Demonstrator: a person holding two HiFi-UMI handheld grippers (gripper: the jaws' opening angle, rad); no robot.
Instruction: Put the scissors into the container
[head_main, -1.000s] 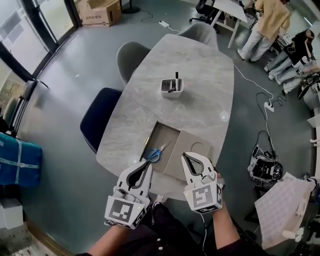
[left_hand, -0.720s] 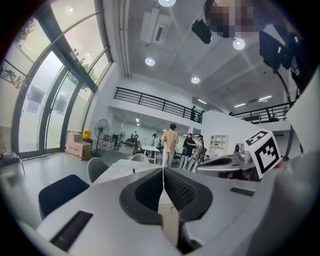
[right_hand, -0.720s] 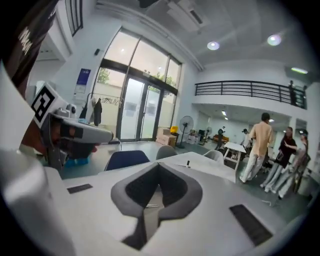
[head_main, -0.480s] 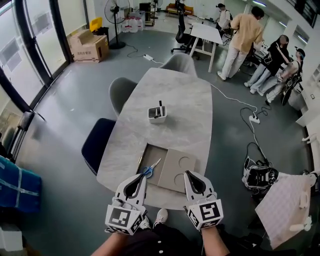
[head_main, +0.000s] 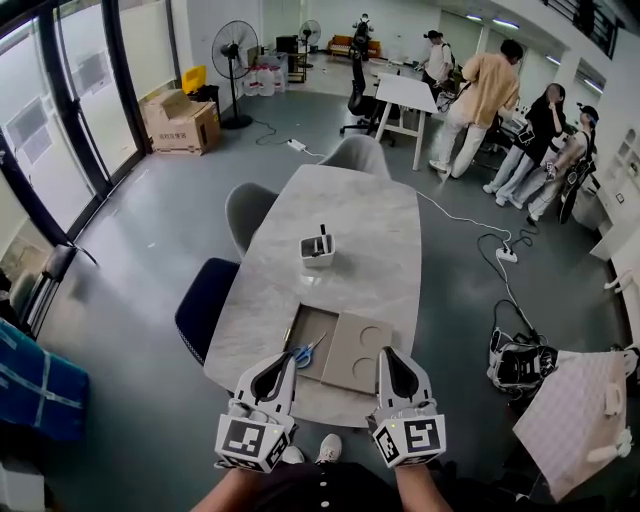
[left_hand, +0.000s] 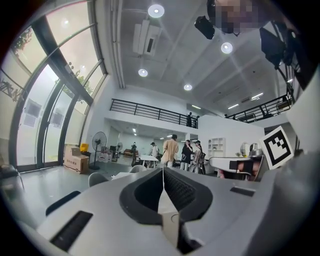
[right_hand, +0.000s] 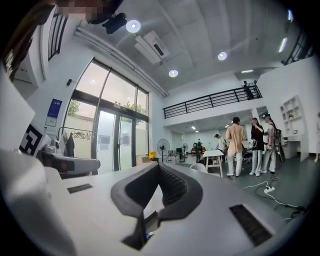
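**Left gripper** (head_main: 286, 358): held low at the near edge of the table (head_main: 350, 215), marker cube toward the person, jaws pointing far. In its own view the left gripper (left_hand: 162, 171) shows both pads pressed together with nothing between them.

**Right gripper** (head_main: 385, 353): beside the left and level with it, same pose, jaws pointing far. Its own view shows the right gripper (right_hand: 159, 166) closed tip to tip and empty.

**Change from the earlier frames:** the head view has lifted and takes in more of the room. Both grippers have drawn back toward the near table edge. The scissors and container have not shifted on the table.

**Scissors** (head_main: 307, 350): lying flat on a brown cardboard sheet (head_main: 358, 352) at the near end of the table. Long axis diagonal, with blue handles near-left and blades pointing far-right. The handles lie just beyond the left gripper's tip; whether they touch is not clear from this height.

**Container** (head_main: 317, 250): white, upright at mid-table, well apart from the scissors on their far side, with a dark item standing in it.
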